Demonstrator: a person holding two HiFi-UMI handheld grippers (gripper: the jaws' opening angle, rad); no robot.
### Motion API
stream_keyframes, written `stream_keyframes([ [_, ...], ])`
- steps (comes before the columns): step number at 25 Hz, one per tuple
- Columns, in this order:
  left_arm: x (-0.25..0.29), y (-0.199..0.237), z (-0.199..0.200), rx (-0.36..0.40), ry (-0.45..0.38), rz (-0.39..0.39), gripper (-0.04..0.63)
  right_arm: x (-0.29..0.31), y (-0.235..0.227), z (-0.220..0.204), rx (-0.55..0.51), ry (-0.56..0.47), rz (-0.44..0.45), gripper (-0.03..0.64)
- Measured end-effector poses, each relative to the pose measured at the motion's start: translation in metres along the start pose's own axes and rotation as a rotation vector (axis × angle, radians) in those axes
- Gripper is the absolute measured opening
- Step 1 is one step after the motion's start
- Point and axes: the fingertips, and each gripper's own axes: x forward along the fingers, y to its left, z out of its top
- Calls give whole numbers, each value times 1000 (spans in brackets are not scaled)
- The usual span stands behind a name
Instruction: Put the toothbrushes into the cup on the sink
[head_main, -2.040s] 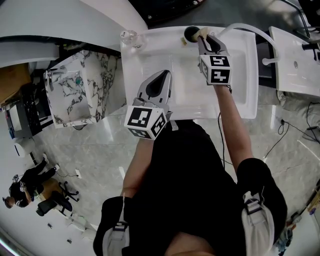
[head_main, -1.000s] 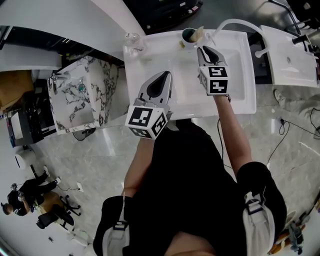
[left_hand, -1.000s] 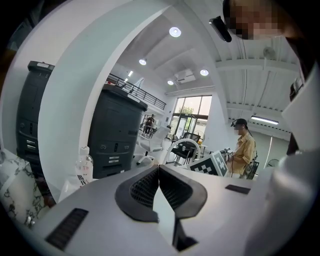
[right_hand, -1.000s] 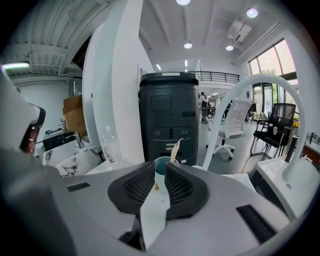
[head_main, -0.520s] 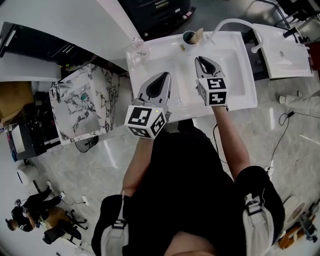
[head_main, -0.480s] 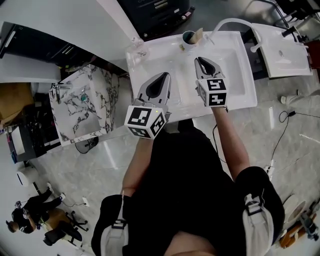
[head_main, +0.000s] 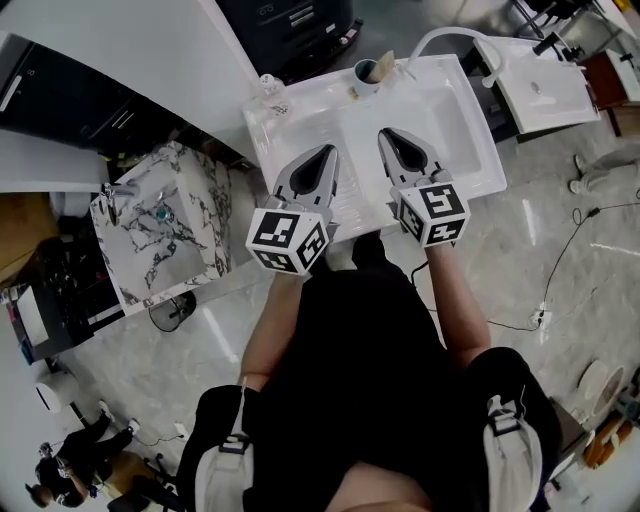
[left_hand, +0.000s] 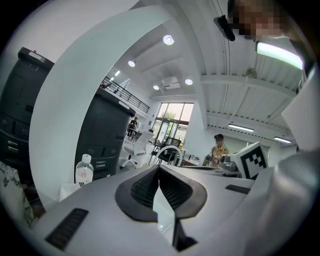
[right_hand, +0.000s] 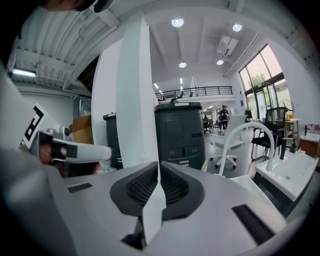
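A dark cup (head_main: 365, 76) stands at the far rim of the white sink (head_main: 448, 112), with a pale toothbrush handle (head_main: 382, 68) sticking out of it. My right gripper (head_main: 389, 136) hangs over the basin's near half, well short of the cup, jaws shut and empty. My left gripper (head_main: 325, 152) hovers beside it over the sink's left part, also shut with nothing held. In the left gripper view the left gripper (left_hand: 159, 169) shows pads pressed together. The right gripper view shows the right gripper (right_hand: 158, 166) closed the same way.
A white faucet (head_main: 432, 38) arches over the sink's far right corner. A small clear bottle (head_main: 268, 86) stands on the sink's far left corner. A marble-patterned basin (head_main: 160, 215) stands to the left and another white sink (head_main: 535, 90) to the right.
My right gripper has drawn back from the cup to the near side of the basin, level with the left one. The left gripper has barely moved. The camera view has shifted.
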Motion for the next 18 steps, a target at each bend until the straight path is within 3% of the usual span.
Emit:
stream_keyframes([
  [6, -22, 1, 1, 13, 1, -48, 15, -28, 39, 17, 7, -57, -14, 41],
  [18, -60, -2, -16, 22, 41, -109, 15, -57, 87, 1, 8, -59, -64, 31],
])
